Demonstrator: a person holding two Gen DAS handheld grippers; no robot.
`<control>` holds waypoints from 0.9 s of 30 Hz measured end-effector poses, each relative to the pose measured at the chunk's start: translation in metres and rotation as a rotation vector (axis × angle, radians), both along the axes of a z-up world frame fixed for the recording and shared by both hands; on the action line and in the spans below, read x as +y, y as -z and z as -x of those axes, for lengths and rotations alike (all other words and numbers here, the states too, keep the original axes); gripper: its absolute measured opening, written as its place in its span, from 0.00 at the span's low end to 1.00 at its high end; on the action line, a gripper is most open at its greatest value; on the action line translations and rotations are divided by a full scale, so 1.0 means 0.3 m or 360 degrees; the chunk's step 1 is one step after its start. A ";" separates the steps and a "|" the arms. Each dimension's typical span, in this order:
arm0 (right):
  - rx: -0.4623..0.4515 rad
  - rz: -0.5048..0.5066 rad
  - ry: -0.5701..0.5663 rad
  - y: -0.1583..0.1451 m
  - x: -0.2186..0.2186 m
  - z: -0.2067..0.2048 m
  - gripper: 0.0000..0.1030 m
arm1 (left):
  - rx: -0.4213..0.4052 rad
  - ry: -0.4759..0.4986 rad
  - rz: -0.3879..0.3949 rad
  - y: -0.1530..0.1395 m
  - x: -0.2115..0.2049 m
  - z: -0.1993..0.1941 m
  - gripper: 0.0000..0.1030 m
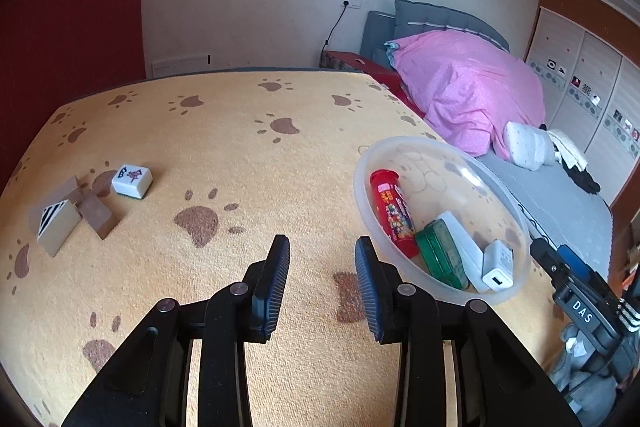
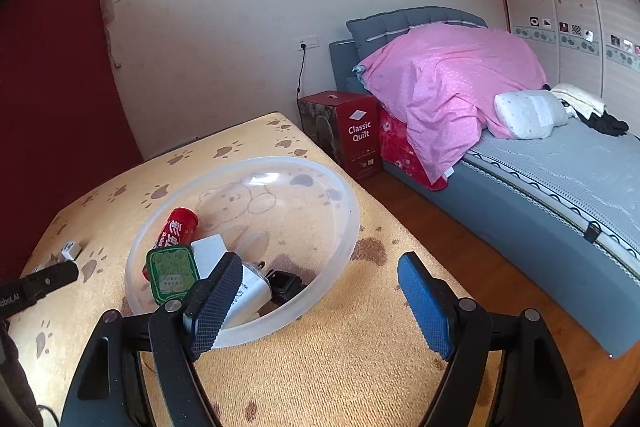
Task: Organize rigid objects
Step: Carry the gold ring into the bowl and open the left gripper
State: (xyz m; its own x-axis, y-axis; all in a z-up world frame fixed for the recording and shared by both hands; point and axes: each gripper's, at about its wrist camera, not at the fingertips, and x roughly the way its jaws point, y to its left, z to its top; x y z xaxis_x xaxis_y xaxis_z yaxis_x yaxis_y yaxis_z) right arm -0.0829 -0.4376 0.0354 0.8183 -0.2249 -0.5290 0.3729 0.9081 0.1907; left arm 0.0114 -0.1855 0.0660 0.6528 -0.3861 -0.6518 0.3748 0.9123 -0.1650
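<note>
The counter (image 1: 240, 155), covered in a yellow paw-print cloth, carries all task items. The clear plastic bowl (image 1: 362, 195) sits at about 3 o'clock in the left wrist view and serves as the collection container. It already holds a red tube (image 1: 390, 211), a green tin (image 1: 440, 255), a white box (image 1: 460, 239), a white charger (image 1: 498, 265) and, seen from the right wrist view, a small black block (image 2: 285, 286). Judged from this, the task is more than half complete. Outside the bowl, at about 9 o'clock in the left wrist view, three items remain: a striped wooden block (image 1: 56, 223), a brown wooden block (image 1: 96, 215) touching it, and a mahjong tile (image 1: 132, 180) just beside them. The left gripper (image 1: 322, 247) has its jaws nearly together, with nothing between them. The right gripper (image 2: 320, 267) hovers at the bowl's near rim with jaws wide apart and empty.
</note>
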 end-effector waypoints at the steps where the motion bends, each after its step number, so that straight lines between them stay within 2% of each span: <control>1: 0.0003 -0.0006 0.0001 0.002 -0.002 -0.001 0.81 | 0.0018 0.0012 -0.0004 0.008 -0.006 0.004 0.35; 6: 0.0011 -0.0031 0.0014 0.007 -0.014 -0.002 0.81 | 0.0099 0.0161 -0.0023 0.049 -0.068 0.063 0.45; 10: 0.0006 -0.0031 0.0014 0.006 -0.014 -0.003 0.81 | 0.0123 0.0298 -0.0025 0.061 -0.134 0.114 0.61; 11: 0.0006 -0.0033 0.0014 0.006 -0.014 -0.003 0.81 | 0.0125 0.0330 -0.0031 0.064 -0.151 0.126 0.61; 16: 0.0010 -0.0049 0.0011 0.008 -0.022 -0.006 0.81 | 0.0144 0.0458 -0.0107 0.095 -0.233 0.161 0.61; 22: 0.0013 -0.0064 0.0003 0.010 -0.026 -0.005 0.81 | 0.0185 0.0492 -0.0173 0.158 -0.282 0.153 0.60; 25: 0.0013 -0.0069 0.0001 0.010 -0.028 -0.004 0.81 | 0.0188 0.0491 -0.0207 0.185 -0.304 0.151 0.53; 27: 0.0012 -0.0072 0.0001 0.011 -0.029 -0.002 0.81 | 0.0156 0.0500 -0.0223 0.184 -0.311 0.158 0.43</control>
